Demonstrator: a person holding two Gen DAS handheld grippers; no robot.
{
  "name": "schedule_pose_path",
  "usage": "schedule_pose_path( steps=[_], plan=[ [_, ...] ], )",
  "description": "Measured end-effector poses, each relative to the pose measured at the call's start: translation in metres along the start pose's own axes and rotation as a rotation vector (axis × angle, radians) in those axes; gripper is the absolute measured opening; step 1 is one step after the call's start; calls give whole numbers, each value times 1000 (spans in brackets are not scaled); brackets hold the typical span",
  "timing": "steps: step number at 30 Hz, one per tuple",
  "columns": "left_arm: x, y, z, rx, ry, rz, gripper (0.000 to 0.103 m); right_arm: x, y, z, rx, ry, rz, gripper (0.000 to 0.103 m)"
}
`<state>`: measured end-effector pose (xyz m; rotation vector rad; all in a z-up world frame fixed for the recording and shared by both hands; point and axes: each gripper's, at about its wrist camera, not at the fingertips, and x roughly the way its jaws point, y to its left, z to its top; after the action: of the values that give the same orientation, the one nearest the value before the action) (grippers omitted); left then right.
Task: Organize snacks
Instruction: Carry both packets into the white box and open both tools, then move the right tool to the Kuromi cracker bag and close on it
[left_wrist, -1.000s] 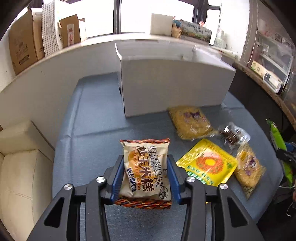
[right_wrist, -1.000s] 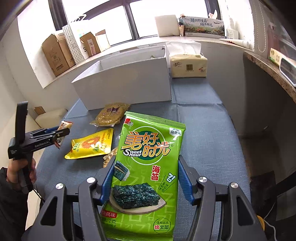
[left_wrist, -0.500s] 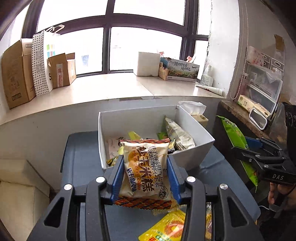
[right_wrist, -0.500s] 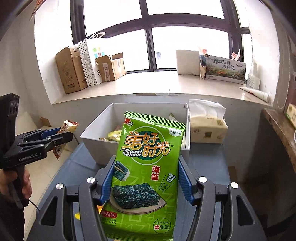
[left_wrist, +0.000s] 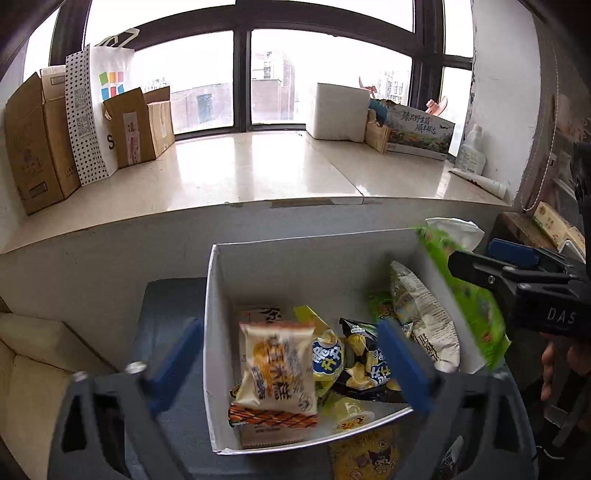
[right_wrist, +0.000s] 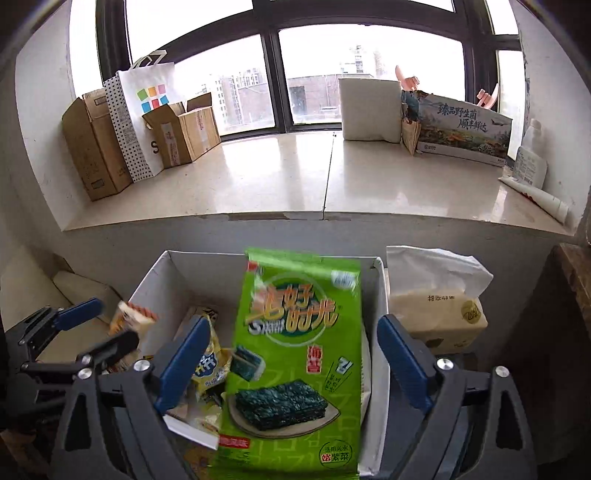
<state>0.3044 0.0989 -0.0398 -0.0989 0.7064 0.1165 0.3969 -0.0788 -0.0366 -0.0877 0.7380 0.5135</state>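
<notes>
The white box (left_wrist: 218, 332) fills the lower middle of both views, open at the top, standing on a blue-grey cloth (left_wrist: 166, 306) below the pale windowsill (left_wrist: 236, 173). Inside it lie several snack packets: a white printed bag (left_wrist: 424, 314) leaning on the right wall, a dark packet with yellow pieces (left_wrist: 364, 358), and a yellow one (left_wrist: 327, 354) beside it.

In the right wrist view, the green seaweed pack (right_wrist: 291, 362) hangs upright over the box, blurred, between the fingers of the right gripper (right_wrist: 291, 362). The fingers (right_wrist: 181, 365) are spread wide, and there is a clear gap between each blue pad and the pack's edges, so nothing is gripping it. Its lower end covers the box's near rim.

In the left wrist view, the rice cake packet (left_wrist: 277, 373) is also blurred and sits upright over the left part of the box, its striped bottom edge low against the contents. The left gripper (left_wrist: 291, 365) is wide apart too: one finger (left_wrist: 175, 360) lies outside the box's left wall, the other crosses over the dark packet, and neither touches the rice cake packet.

A tissue pack (right_wrist: 436, 310) stands just beside the box's right wall. On the sill are cardboard boxes (right_wrist: 96, 147), a dotted paper bag (right_wrist: 142, 110) and a printed carton (right_wrist: 461, 129). A yellow packet (left_wrist: 364, 456) lies on the cloth in front of the box.
</notes>
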Motion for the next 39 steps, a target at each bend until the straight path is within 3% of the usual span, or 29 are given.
schedule_pose_path(
  steps=[2, 5, 10, 16, 21, 26, 30, 33, 39],
  plan=[
    [-3, 1, -5, 1, 10, -23, 103, 0, -1, 2, 13, -2, -9, 103],
    [-6, 0, -11, 29, 3, -10, 103, 0, -2, -1, 36, 25, 47, 103],
    [-12, -3, -18, 41, 11, -9, 103, -12, 3, -12, -15, 0, 25, 103],
    [-43, -18, -35, 128, -8, -55, 103, -54, 8, -36, -49, -38, 109, 103],
    [-76, -23, -75, 140, -6, -114, 103, -94, 8, -89, -48, -55, 119, 103],
    [-97, -24, -131, 107, 30, -167, 103, -113, 8, -159, -46, 21, 145, 103],
    [-97, -20, -168, 94, 82, -186, 103, -115, 15, -218, -30, 101, 81, 103],
    [-100, -17, -189, 86, 105, -207, 103, -112, 24, -252, -22, 159, 91, 103],
    [-110, -13, -210, 84, 115, -206, 103, -94, 47, -271, -136, 214, 32, 103]
  ],
)
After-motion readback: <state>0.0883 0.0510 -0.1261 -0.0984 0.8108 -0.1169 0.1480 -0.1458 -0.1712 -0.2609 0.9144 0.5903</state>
